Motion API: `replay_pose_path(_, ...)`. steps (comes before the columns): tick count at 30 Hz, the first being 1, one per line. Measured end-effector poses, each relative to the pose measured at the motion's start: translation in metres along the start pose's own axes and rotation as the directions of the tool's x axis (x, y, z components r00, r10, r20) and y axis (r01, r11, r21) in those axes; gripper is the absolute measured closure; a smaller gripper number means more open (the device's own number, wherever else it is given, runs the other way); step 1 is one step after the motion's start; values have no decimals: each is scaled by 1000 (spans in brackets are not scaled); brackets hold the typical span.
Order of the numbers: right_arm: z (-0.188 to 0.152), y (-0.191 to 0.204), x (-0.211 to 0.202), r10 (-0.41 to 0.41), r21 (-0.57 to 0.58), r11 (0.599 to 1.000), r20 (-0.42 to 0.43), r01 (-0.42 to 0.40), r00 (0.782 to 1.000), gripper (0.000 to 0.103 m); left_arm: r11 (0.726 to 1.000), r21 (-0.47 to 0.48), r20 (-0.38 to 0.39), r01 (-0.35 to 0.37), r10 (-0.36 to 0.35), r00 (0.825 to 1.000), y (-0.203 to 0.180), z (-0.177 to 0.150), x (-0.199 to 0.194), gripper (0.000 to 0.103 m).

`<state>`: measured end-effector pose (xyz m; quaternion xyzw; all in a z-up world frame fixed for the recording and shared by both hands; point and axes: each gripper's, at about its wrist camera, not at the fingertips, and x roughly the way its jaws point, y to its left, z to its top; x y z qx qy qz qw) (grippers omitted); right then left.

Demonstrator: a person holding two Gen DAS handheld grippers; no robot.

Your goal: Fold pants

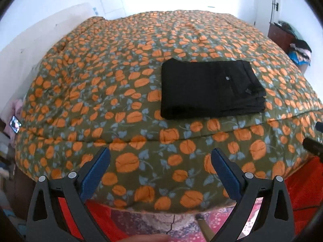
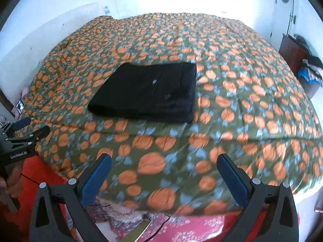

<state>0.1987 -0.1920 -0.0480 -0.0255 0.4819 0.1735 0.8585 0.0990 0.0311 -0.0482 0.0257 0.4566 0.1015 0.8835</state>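
Two grippers, left (image 1: 160,156) and right (image 2: 164,162), are hovering at the bed's near edge, jaws spread wide and gripping nothing. One folded black pants (image 1: 210,89) bundle is lying on the quilt (image 1: 101,84), well beyond both.

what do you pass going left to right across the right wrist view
left gripper → phone → folded black pants → floral bedspread → pile of clothes

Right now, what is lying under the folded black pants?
The folded black pants lie on the bed quilt with orange flowers, which shows all around them. The quilt patch directly under the pants is covered, so anything there cannot be seen. Neither gripper touches them.
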Motion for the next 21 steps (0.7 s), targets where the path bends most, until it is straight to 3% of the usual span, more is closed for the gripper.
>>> replay_pose_path(11, -17, 14, -17, -94, -7, 996, 22, 94, 995, 0, 999, 23, 12, 28, -28, 1000, -13, -5, -12, 3)
replay_pose_path(21, -22, 12, -19, -95, 7, 995, 27, 95, 995, 0, 1000, 23, 21, 9, -9, 1000, -15, -8, -13, 3)
